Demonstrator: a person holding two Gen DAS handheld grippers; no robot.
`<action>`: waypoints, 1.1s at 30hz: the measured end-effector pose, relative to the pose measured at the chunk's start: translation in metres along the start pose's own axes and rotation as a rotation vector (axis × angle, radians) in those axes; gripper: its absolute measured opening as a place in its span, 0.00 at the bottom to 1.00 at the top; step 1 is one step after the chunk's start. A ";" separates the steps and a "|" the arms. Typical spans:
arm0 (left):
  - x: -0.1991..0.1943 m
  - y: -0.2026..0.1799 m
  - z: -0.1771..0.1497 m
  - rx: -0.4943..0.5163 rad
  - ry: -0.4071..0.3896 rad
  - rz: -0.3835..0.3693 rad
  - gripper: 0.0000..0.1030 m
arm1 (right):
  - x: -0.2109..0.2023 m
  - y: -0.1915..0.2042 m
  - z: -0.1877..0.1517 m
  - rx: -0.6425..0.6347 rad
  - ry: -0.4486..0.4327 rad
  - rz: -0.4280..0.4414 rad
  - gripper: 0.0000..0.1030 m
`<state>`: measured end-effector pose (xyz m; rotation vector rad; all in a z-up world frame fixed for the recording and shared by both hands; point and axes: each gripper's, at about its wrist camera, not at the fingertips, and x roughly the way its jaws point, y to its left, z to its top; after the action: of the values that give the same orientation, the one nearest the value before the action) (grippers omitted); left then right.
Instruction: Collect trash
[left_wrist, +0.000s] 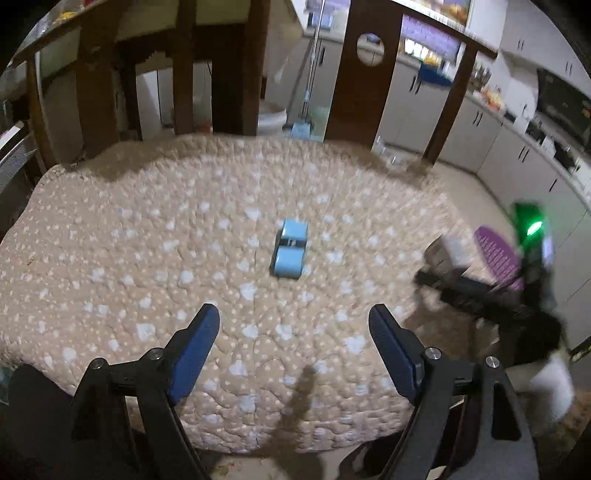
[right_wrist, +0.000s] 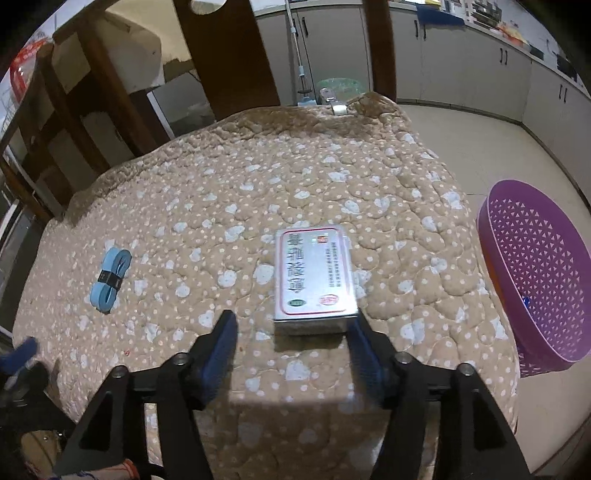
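Where jaws gape, box (right_wrist: 315, 277) ahead.

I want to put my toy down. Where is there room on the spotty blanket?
Between the blue strap bundle and the flat box the blanket is bare, and behind both too. It is crowded at the box, where the right gripper stands open.

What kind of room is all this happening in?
Most likely a home kitchen and dining area. Pale cabinets under a cluttered counter run along the wall, and dark wooden chairs stand close by. The work goes on over a quilted pad, beside a purple basket.
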<state>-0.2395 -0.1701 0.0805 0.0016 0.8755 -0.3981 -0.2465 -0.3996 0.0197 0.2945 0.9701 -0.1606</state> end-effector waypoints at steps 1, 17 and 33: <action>-0.004 0.001 0.004 -0.012 -0.015 -0.004 0.79 | 0.001 0.003 -0.001 -0.014 0.006 -0.015 0.70; -0.039 0.026 0.034 -0.039 -0.083 0.080 0.80 | 0.014 0.019 0.006 -0.085 0.122 -0.009 0.98; -0.057 0.059 0.017 -0.038 -0.034 0.143 0.80 | 0.007 0.004 0.005 -0.041 0.104 0.094 0.98</action>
<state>-0.2392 -0.0986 0.1247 0.0220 0.8437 -0.2466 -0.2380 -0.3978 0.0175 0.3129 1.0588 -0.0397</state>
